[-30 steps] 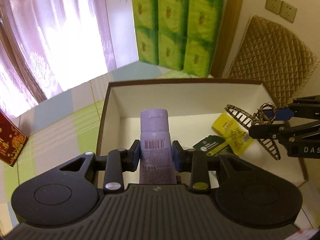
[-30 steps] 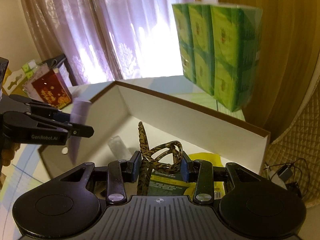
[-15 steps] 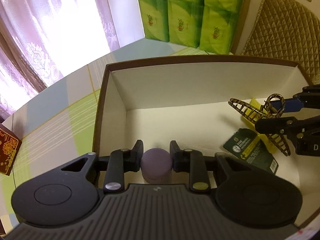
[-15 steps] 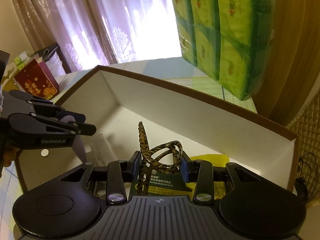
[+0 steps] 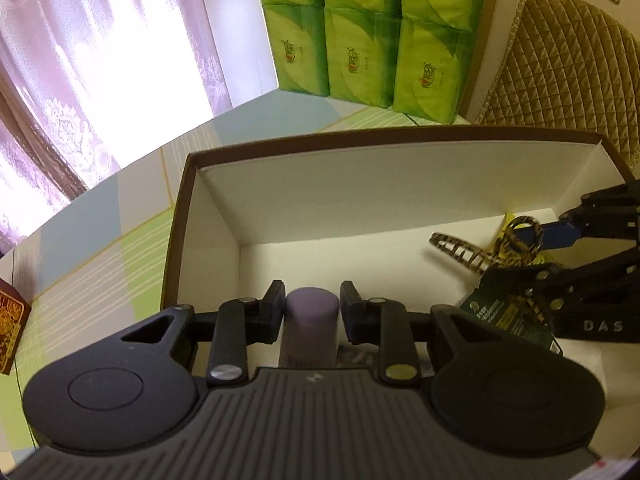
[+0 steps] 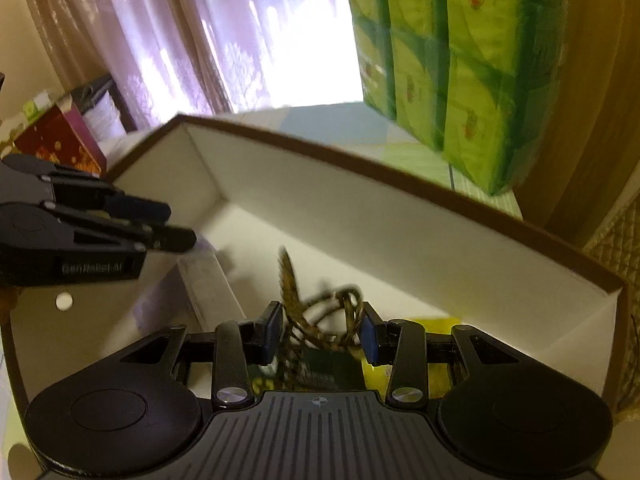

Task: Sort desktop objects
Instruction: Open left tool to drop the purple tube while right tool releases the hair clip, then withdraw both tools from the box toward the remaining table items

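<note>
Inside the brown-rimmed white box [image 5: 182, 216], the left gripper [image 5: 312, 300] is holding a lilac tube [image 5: 310, 328] between its pads, cap end pointing forward, low over the box floor at the near left side. To its right, the right gripper [image 6: 322, 330] is clamping a leopard-print hair claw [image 6: 320, 312] by its looped handles, the toothed half sticking up and leftward; in the left wrist view the same claw [image 5: 476, 252] is hanging above a dark green card [image 5: 508, 318] and a yellow packet [image 6: 404, 346] that are lying on the box floor at the right end. The right wrist view is blurred, so whether the claw is touching the card is hard to tell. Green tissue packs [image 5: 360, 28] are standing on the tablecloth [image 5: 100, 256] beyond the box, near the pink curtain [image 5: 80, 80].
</note>
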Tool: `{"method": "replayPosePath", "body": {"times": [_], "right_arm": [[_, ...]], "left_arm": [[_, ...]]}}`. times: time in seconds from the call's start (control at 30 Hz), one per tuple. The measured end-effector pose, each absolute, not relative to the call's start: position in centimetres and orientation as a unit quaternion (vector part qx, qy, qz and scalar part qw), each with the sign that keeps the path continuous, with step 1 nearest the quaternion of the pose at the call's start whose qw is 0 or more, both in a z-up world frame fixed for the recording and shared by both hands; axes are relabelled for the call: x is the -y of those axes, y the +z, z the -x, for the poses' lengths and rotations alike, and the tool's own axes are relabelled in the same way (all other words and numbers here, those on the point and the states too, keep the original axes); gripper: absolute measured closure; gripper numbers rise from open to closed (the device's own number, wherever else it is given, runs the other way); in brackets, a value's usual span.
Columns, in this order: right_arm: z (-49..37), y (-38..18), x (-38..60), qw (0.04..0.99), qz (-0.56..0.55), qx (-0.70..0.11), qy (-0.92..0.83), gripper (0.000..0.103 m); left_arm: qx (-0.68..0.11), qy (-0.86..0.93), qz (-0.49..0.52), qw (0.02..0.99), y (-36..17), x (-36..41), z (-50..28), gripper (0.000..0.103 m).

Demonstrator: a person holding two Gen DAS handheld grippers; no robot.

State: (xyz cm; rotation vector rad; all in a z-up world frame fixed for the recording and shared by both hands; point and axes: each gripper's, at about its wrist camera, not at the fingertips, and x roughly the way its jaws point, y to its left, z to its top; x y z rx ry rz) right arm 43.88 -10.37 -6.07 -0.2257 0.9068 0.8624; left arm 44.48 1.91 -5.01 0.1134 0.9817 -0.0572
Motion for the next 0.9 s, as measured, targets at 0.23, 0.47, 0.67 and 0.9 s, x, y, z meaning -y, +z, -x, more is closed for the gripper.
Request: {"method": "replayPosePath", "body": {"times": [0.23,0.47,0.67,0.9], "right_arm": [[-42.7,-4.5,10.6,0.812,0.110,-0.395,0.415,0.020],[-41.2,-3.9,11.6,0.806,0.115,-0.411,0.410,0.002],[-39.7,-3.2,12.9,0.813,0.105,-0.414,0.397,0.002],[-37.0,-1.9,14.7,0.831,0.106,-0.402,0.370,0.002]], "left_arm": [[-0.458,-0.035,-0.056,0.886,-4.1,-1.8,-44.0,0.060],[-0.456,-0.041,-0.037,0.888,-3.1,-1.8,-42.5,0.031],[-0.452,-0.048,-0.032,0.890,-2.3,-1.5,-40.5,0.019],[-0.438,-0.055,-0.017,0.897,-0.7,-1.2,-37.6,0.012]]}}
